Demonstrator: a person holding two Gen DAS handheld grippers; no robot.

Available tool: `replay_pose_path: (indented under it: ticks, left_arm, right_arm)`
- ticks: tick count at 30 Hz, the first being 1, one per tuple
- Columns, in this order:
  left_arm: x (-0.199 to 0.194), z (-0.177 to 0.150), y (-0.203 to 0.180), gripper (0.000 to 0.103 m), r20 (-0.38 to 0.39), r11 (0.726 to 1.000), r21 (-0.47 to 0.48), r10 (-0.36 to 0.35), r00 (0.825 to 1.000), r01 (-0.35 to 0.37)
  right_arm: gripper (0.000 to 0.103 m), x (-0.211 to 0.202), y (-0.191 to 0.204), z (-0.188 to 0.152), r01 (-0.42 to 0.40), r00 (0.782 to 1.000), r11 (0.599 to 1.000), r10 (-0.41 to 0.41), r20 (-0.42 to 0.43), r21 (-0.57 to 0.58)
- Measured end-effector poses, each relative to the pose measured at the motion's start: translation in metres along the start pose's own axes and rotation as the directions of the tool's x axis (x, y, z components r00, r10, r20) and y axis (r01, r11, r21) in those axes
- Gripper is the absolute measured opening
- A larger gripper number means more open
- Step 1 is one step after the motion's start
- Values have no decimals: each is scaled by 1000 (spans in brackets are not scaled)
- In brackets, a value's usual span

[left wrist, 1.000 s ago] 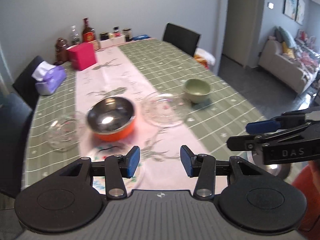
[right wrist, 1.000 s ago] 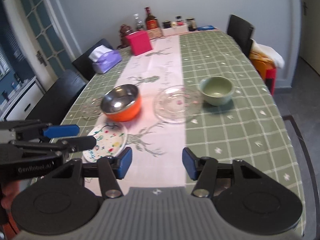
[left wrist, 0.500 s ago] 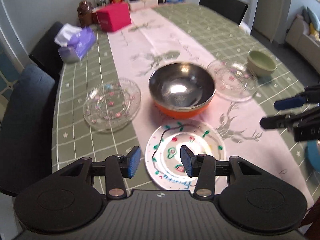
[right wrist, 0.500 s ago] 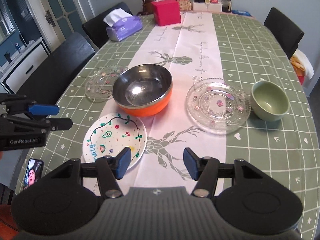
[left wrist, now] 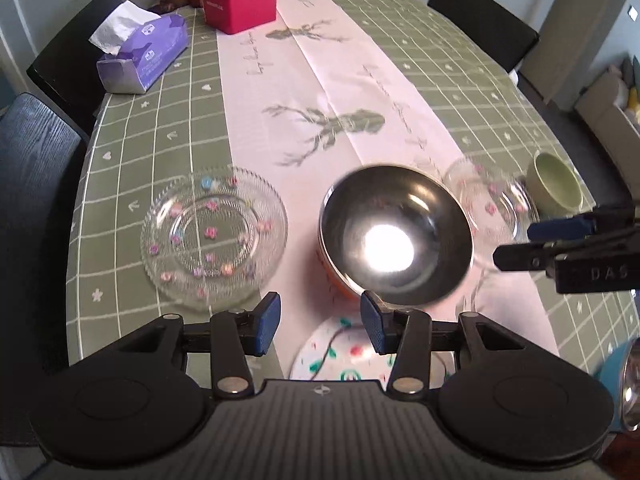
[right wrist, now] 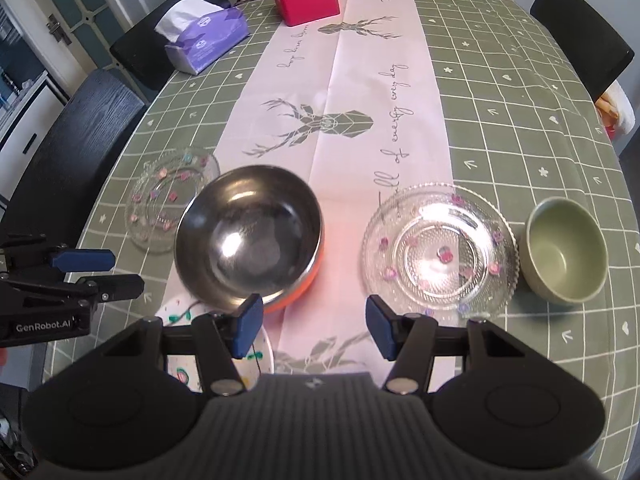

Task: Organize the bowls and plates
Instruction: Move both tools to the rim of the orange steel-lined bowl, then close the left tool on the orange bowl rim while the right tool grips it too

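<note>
The steel bowl (right wrist: 248,236) with its orange outside sits mid-surface on the pale runner, a glass plate (left wrist: 215,237) to its left, a second glass plate (right wrist: 439,251) and the green bowl (right wrist: 566,249) to its right, and the painted plate (left wrist: 344,354) nearest me. My left gripper (left wrist: 318,328) and right gripper (right wrist: 314,326) hover above with jaws part open, holding nothing. I judge each should take a glass rim edge-on, low and slow, since thin glass slips
</note>
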State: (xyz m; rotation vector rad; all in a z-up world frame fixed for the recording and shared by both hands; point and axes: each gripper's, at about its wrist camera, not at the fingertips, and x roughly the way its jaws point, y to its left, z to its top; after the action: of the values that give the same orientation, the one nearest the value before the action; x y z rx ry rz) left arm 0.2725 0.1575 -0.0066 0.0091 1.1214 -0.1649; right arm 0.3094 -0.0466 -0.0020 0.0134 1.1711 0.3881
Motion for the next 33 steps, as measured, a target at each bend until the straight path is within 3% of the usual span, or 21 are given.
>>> replay_pose_path:
  ticks: [7, 10, 13, 20, 27, 32, 33]
  left_arm:
    - [28, 15, 5, 53, -5, 1000, -18, 4, 1000, -4]
    - [43, 16, 7, 52, -23, 1000, -26, 15, 1000, -16]
    - [52, 18, 8, 43, -32, 999, -52, -1, 999, 0]
    - [65, 26, 4, 36, -78, 999, -39, 17, 997, -20]
    - [76, 30, -5, 35, -145, 999, -17, 48, 988, -51]
    - [77, 31, -9, 13, -162, 999, -25, 27, 986, -31]
    - [77, 31, -11, 13, -163, 999, -23, 34, 986, -38]
  right_arm:
    - [54, 27, -4, 20, -2, 1000, 999, 4, -26, 53]
    - [47, 42, -3, 23, 7, 999, 998, -4, -51, 60]
    - [40, 51, -3, 25, 3, 998, 998, 1, -67, 62]
    - [26, 65, -2, 28, 13, 995, 998, -6, -102, 61]
    - [14, 71, -1, 32, 16, 992, 997, -7, -127, 75]
    - [9, 71, 1, 33, 16, 992, 997, -6, -124, 80]
    - [8, 70, 1, 33, 16, 992, 996, -5, -123, 82]
